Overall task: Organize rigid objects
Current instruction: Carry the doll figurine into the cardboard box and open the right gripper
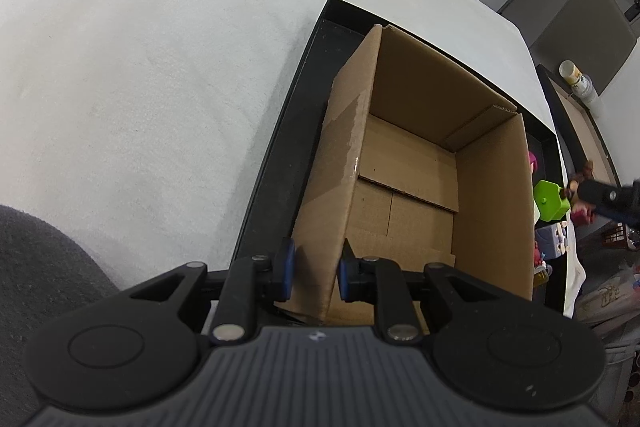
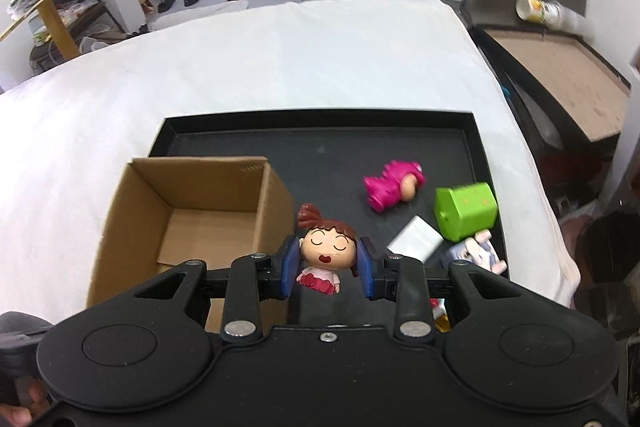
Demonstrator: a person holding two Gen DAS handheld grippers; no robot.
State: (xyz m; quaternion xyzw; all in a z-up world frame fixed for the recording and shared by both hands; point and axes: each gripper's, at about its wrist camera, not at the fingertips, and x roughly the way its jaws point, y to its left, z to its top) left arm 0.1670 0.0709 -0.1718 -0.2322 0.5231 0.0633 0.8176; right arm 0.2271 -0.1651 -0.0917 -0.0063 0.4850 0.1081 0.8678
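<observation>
My left gripper point(image 1: 316, 273) is shut on the near wall of an open, empty cardboard box point(image 1: 404, 163), one pad on each side of the wall. The box point(image 2: 192, 211) stands in a black tray point(image 2: 320, 141). My right gripper point(image 2: 327, 264) is shut on a girl figurine point(image 2: 326, 247) with brown hair and a pink dress, held above the tray just right of the box. In the left wrist view the right gripper point(image 1: 600, 197) shows past the box's right wall.
In the tray lie a pink toy point(image 2: 394, 185), a green block point(image 2: 466, 211), a white block point(image 2: 416, 239) and a small white-blue figure point(image 2: 476, 253). The tray sits on a white cloth point(image 2: 260, 67). A dark case point(image 2: 560, 67) stands at the right.
</observation>
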